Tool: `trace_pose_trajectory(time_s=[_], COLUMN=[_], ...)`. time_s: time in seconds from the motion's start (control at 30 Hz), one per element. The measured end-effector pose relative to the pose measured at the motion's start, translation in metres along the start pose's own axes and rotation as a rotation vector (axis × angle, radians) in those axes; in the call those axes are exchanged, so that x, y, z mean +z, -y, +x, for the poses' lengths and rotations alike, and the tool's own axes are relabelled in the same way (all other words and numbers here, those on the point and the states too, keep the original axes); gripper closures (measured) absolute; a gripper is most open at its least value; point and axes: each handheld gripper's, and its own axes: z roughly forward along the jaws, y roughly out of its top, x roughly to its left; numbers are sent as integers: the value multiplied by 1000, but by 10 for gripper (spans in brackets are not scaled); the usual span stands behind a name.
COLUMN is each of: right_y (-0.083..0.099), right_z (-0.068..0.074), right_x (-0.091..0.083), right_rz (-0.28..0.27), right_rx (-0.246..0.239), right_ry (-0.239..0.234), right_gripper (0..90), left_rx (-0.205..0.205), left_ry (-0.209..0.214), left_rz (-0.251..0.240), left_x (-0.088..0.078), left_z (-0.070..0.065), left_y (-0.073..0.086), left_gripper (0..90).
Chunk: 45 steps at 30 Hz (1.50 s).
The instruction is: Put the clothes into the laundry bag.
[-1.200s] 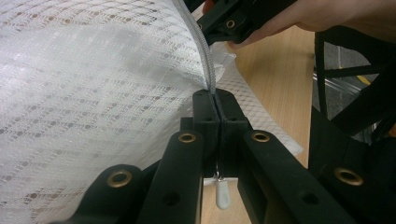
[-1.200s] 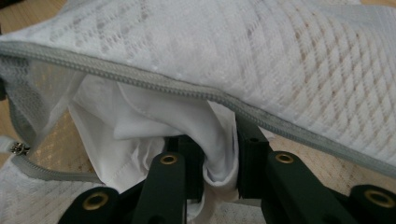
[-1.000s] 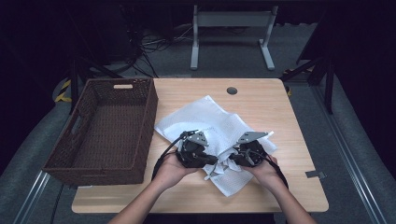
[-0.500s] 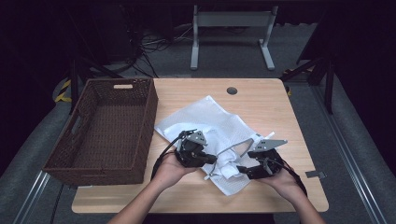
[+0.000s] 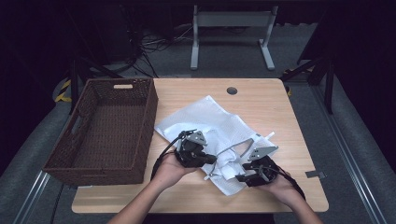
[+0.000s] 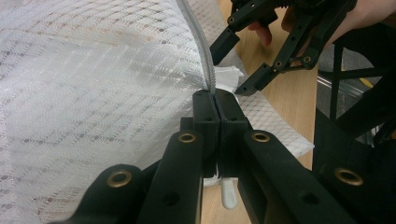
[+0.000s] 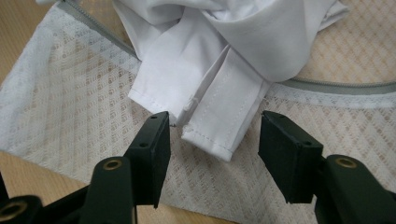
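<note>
The left claw (image 6: 215,105) is pressed together on the zipper edge (image 6: 205,65) of the mesh laundry bag (image 5: 212,123) lying on the table (image 5: 261,100). The right claw (image 7: 212,135) has just been closing, its jaws still spread either side of the white garment (image 7: 219,56) at the bag's mouth. Both are soft, light and floppy, so I would pinch the stitched hem; the wicker basket (image 5: 105,135) stands clear.

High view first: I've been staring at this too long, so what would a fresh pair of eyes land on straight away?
The white mesh laundry bag spread mid-table, with a white garment spilling from its grey zipper edge. The left gripper is shut on that zipper edge, while the right gripper stands open around the garment's folded hem, its jaws having just been closing. At the table's left edge sits a dark wicker basket.
</note>
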Motion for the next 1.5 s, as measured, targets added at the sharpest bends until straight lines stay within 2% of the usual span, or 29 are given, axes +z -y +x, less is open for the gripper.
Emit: trace_pose_trajectory(time_s=[0.2, 0.33, 0.37, 0.4, 0.6, 0.67, 0.7, 0.8, 0.83, 0.9, 0.97, 1.03, 1.17, 1.33, 1.4, 1.5], right_y=[0, 0, -1, -2, -5, -5, -5, -5, -5, -6, -6, -7, -8, -15, -20, -28], right_z=[1, 1, 1, 2, 2, 3, 5, 6, 7, 9, 11, 13, 11, 6, 5, 3], right_x=[2, 2, 2, 3, 5, 4, 3, 6, 9, 9, 9, 9, 6, -4, -5, -3], right_rz=[24, 27, 29, 30, 28, 21, 12, 17, 21, 20, 25, 30, 25, -59, -59, -94], right_rx=[-34, -46, -49, -49, -57, -41, -52, -49, -62, -78, -97, -107, -101, -57, -61, -49], right_ry=[21, 29, 30, 34, 31, 44, 49, 51, 70, 87, 94, 110, 105, 93, 81, 79], right_gripper=[695, 765, 854, 864, 851, 630, 531, 539, 556, 724, 831, 859, 868, 869, 868, 868], left_rx=[4, 2, 3, 4, 1, -3, -2, 0, 1, 4, 0, 0, 6, 3, 8, 8], left_ry=[2, 1, 1, 1, -3, -4, -2, -1, -3, -6, -6, -3, -3, -6, -6, -7], left_rz=[5, 1, 2, 3, 2, 6, 5, 9, 9, 7, 9, 4, 9, 7, 12, 5], left_x=[0, 0, 0, 0, -1, -1, -1, 0, 0, 0, -1, 0, -1, -1, -1, -1], left_z=[0, 0, 0, 0, 1, 1, 1, 1, 0, 0, 1, 1, 0, 0, 0, 0], left_y=[0, 0, 0, 0, 1, 1, 1, 1, 1, 1, 1, 1, 1, 1, 1, 1], left_gripper=[890, 890, 890, 890, 890, 890, 890, 890, 890, 890, 890, 890, 890, 890, 890, 890])
